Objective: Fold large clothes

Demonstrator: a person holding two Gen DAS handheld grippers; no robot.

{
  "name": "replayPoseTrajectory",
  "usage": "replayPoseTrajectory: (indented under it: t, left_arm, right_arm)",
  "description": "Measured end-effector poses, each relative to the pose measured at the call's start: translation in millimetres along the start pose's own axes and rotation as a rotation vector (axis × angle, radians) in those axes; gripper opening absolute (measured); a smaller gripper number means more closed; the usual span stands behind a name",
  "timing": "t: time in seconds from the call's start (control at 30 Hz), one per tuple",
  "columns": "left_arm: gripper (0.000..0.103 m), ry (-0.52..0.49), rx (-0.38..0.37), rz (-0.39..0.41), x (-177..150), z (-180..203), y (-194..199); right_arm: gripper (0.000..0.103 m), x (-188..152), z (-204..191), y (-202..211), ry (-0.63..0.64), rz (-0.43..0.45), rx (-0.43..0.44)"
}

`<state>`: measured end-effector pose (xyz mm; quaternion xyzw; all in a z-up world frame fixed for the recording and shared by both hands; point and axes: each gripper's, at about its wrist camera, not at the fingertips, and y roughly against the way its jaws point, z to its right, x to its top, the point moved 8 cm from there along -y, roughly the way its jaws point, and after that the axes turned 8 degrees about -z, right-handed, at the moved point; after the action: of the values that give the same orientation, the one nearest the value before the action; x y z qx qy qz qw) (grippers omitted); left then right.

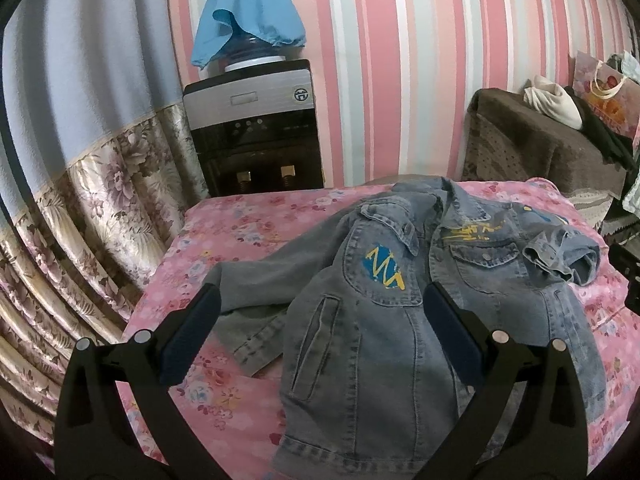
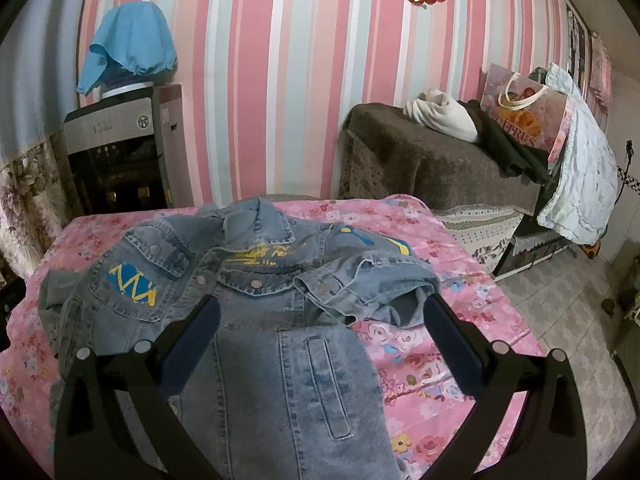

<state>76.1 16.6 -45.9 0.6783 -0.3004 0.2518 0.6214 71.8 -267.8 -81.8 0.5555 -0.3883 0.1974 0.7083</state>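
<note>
A denim jacket [image 1: 384, 304] lay face up and rumpled on the bed [image 1: 240, 224] with its pink floral sheet, collar toward twelve o'clock, one cuff [image 2: 360, 288] folded across the chest. The left gripper [image 1: 320, 320] and the right gripper [image 2: 320, 320] hovered over it, jaws spread wide, grasping nothing.
</note>
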Motion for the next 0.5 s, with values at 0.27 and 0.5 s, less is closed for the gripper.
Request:
replayPoseTrajectory:
  t: [0.27, 0.5]
  left_arm:
    - [0.1, 0.007, 0.004, 0.002, 0.2, -3.7, -3.9]
    - [0.1, 0.006, 0.001, -0.001, 0.5, -2.6, -5.3]
  right_arm:
    - [0.101, 5.6, 5.1, 2.4, -0.017, 0.026, 0.015]
    - [0.101, 0.6, 5.2, -1.9, -0.014, 0.011, 0.021]
